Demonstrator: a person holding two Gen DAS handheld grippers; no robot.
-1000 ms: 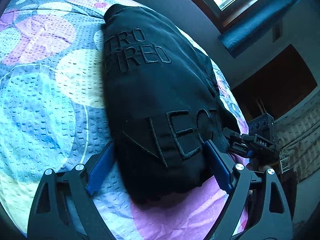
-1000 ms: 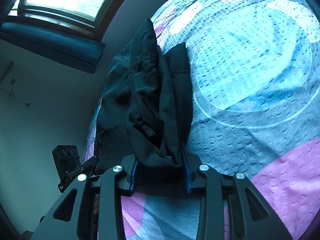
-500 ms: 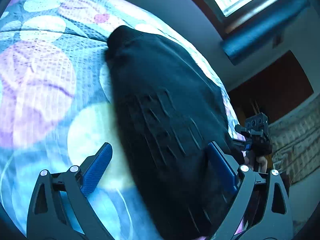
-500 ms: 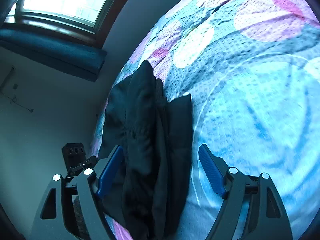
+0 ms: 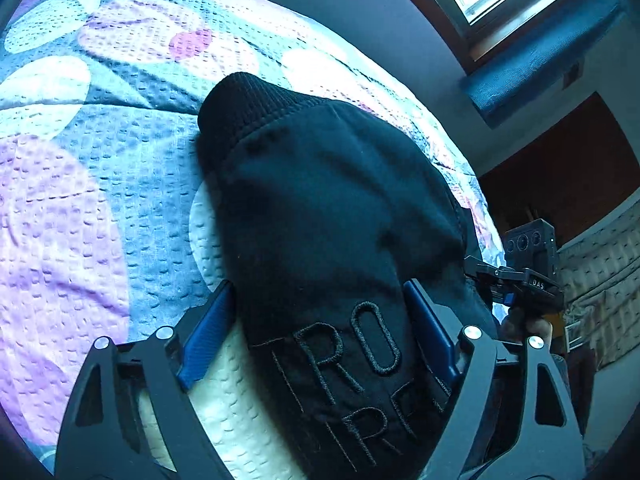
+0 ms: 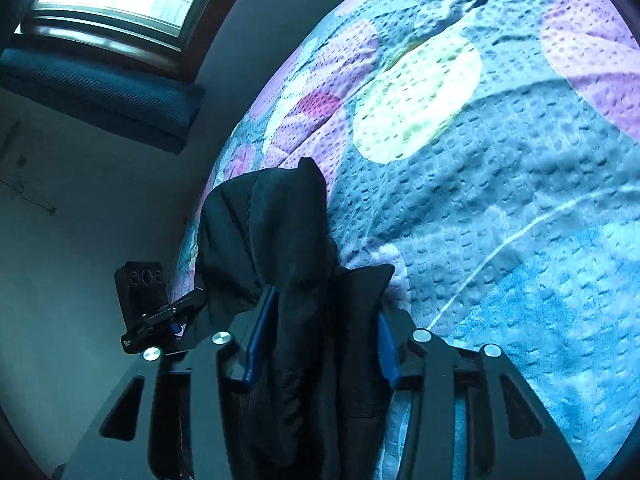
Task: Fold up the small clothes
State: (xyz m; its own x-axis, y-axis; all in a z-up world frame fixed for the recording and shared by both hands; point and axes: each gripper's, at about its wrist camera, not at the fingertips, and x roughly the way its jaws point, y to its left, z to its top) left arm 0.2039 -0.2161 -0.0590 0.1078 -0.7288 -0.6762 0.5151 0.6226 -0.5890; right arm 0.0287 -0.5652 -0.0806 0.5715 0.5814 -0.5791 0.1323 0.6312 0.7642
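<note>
A black garment [image 5: 336, 216] with stitched letters "TRO" lies folded on the patterned bedspread [image 5: 100, 168], its ribbed cuff end pointing away. My left gripper [image 5: 316, 312] straddles the garment's lettered part with its blue pads wide on either side. In the right wrist view the garment [image 6: 288, 232] stands bunched in folds between my right gripper's [image 6: 320, 320] blue pads, which press on the cloth. The right gripper also shows in the left wrist view [image 5: 528, 276], at the garment's right edge.
The bedspread [image 6: 500, 200] with pale, purple and blue circles stretches away on the right. A grey wall, a window [image 6: 120, 0] with a dark blue rolled blind and a dark doorway [image 5: 560, 176] lie beyond the bed's edge.
Both grippers moved forward along the garment toward its cuff end. The right gripper let go, opened wide, then closed in on the bunched cloth again. The left gripper's opening narrowed around the cloth.
</note>
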